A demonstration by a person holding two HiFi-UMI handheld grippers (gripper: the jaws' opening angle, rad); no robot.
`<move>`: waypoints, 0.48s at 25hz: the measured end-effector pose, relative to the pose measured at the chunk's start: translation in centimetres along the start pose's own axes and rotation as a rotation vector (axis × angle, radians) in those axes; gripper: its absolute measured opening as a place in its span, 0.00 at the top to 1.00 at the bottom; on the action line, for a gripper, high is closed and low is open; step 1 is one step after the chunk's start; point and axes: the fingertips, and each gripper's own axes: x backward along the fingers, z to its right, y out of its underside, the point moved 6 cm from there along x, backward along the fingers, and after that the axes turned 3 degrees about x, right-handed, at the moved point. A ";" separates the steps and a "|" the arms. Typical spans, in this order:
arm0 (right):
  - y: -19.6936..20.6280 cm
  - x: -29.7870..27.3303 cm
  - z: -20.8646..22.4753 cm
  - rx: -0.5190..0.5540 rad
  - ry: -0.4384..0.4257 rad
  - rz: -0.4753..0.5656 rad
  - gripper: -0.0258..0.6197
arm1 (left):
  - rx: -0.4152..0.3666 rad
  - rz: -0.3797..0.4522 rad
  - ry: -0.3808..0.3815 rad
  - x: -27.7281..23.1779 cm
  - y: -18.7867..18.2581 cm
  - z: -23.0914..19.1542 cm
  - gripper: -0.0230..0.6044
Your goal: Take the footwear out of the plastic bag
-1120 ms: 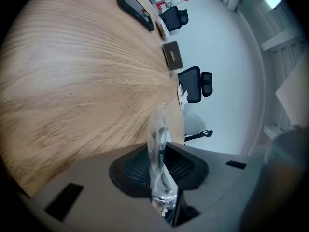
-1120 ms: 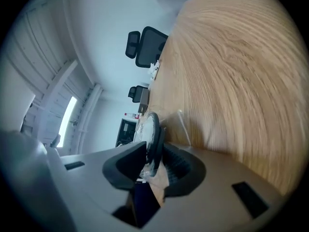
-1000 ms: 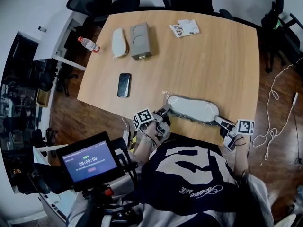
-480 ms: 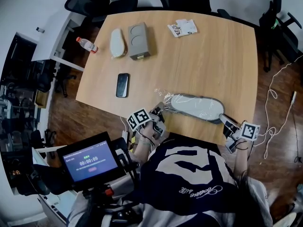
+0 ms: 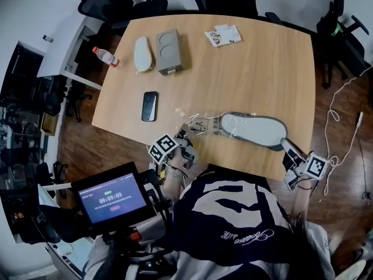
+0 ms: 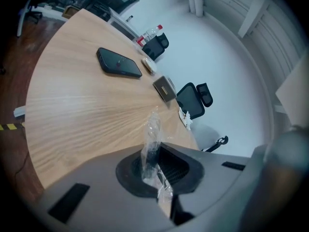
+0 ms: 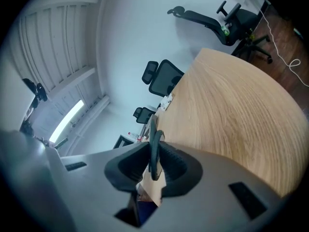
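Near the counter's [image 5: 262,69] edge the shoe [image 5: 254,129] is clamped at its heel by the right claw [image 5: 287,145], the plastic bag [image 5: 201,123] at its toe by the left claw [image 5: 185,130] — a phone [image 5: 149,105] is seen nearby.

A black phone [image 5: 149,105] lies flat on the wooden table [image 5: 262,74] ahead of me. Farther off a white oval object [image 5: 141,53] sits just beside a grey box [image 5: 167,51], with a small printed packet [image 5: 222,35] well apart from them. I see a water bottle [image 5: 105,56] off the table's left edge, a timer screen [image 5: 112,199] close by me, and a pale cable [image 5: 338,121] trailing over the floor on my right.
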 end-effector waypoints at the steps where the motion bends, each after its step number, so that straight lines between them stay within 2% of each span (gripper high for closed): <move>1: -0.3 0.1 -0.2 0.005 0.010 0.009 0.85 | -0.014 0.017 -0.018 0.1 -0.5 -0.1 0.96; 3: -0.8 0.2 -0.7 0.017 0.017 0.031 0.86 | -0.081 0.034 -0.057 0.2 -1.1 0.1 0.96; 8: -1.7 0.9 -2.3 0.053 0.032 0.095 0.86 | -0.373 0.015 -0.154 -0.6 -0.1 2.2 0.96; 10: -2.3 1.3 -3.1 0.075 0.047 0.119 0.86 | -0.419 0.010 -0.179 -1.1 0.2 2.7 0.96; 12: -3.2 1.8 -3.9 0.095 0.057 0.144 0.86 | -0.420 0.008 -0.199 -1.4 0.3 2.7 0.96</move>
